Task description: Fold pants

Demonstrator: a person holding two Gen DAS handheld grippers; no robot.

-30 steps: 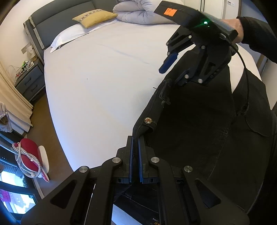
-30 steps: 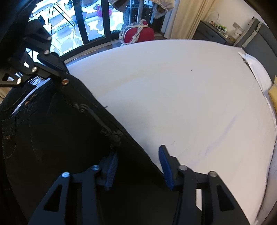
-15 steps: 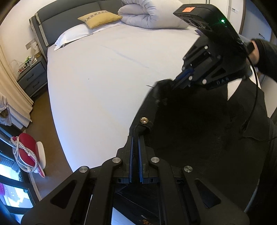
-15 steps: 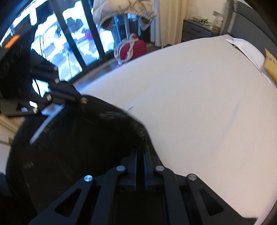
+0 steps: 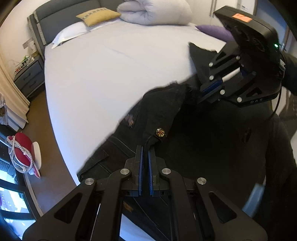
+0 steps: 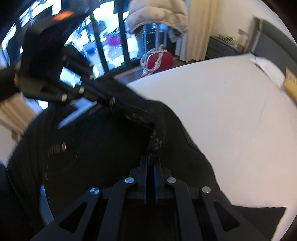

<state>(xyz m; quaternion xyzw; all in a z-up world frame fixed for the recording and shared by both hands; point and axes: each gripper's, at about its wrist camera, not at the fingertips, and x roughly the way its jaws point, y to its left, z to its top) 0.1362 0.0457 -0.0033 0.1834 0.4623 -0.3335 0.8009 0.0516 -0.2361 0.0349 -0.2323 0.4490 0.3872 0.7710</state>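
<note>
Black pants (image 5: 213, 133) hang lifted over the near edge of the white bed (image 5: 115, 74). My left gripper (image 5: 145, 150) is shut on the waistband beside a brass button (image 5: 160, 132). My right gripper (image 6: 150, 159) is shut on the waistband's other end (image 6: 156, 142); it also shows in the left wrist view (image 5: 211, 89), up and to the right. The left gripper shows blurred in the right wrist view (image 6: 104, 100). The pants (image 6: 92, 148) sag between the two grippers, and one leg (image 5: 198, 53) lies on the bed behind.
At the bed's head lie a white pillow (image 5: 70, 33), a yellow cushion (image 5: 98, 16), a rolled duvet (image 5: 154, 13) and a purple cushion (image 5: 213, 31). A grey nightstand (image 5: 27, 77) and a red stool (image 5: 24, 150) stand on the floor left of the bed. Windows (image 6: 111, 40) lie beyond.
My right gripper closed on the waistband, which it straddled open a second ago. Both grippers have since lifted the waistband higher off the bed.
</note>
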